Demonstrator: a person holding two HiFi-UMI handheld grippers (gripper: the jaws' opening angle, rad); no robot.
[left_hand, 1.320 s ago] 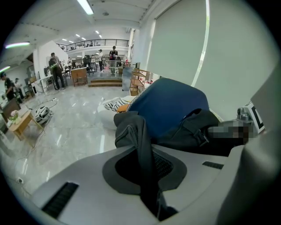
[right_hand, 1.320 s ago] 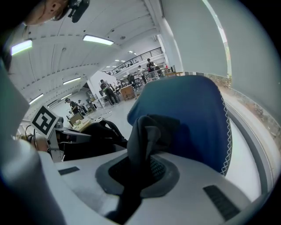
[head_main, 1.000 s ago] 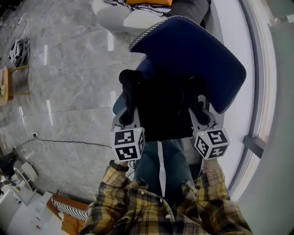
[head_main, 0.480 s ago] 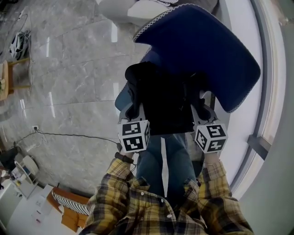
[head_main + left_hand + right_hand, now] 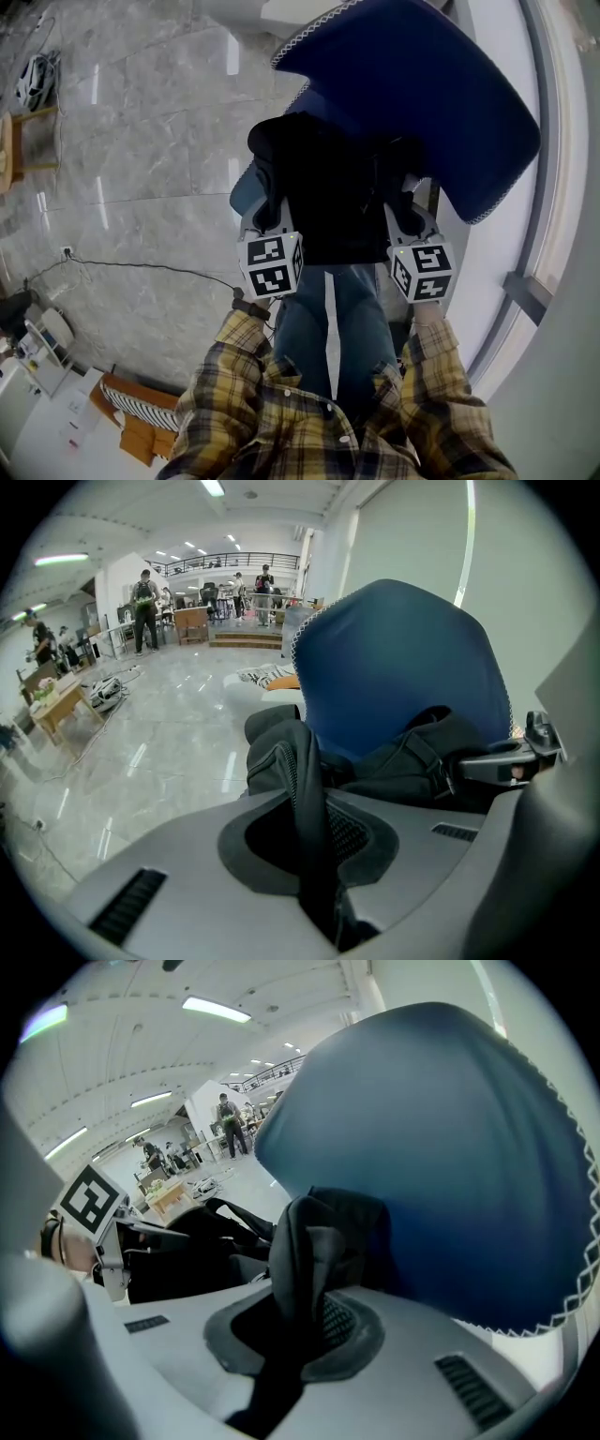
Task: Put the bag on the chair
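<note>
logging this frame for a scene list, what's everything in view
bag: one, black, held by its straps in front of the chair back
chair: one, blue with white edge stitching, beside the window wall
floor: grey glossy tiles, left of the chair
cable: one, black, lying on the floor at left
wooden table: one, light wood, far left
people: several, far back in the hall
left gripper: one, grey, jaws shut on a bag strap
right gripper: one, grey, jaws shut on another bag strap
sleeves: two, yellow plaid, bottom of head view
</note>
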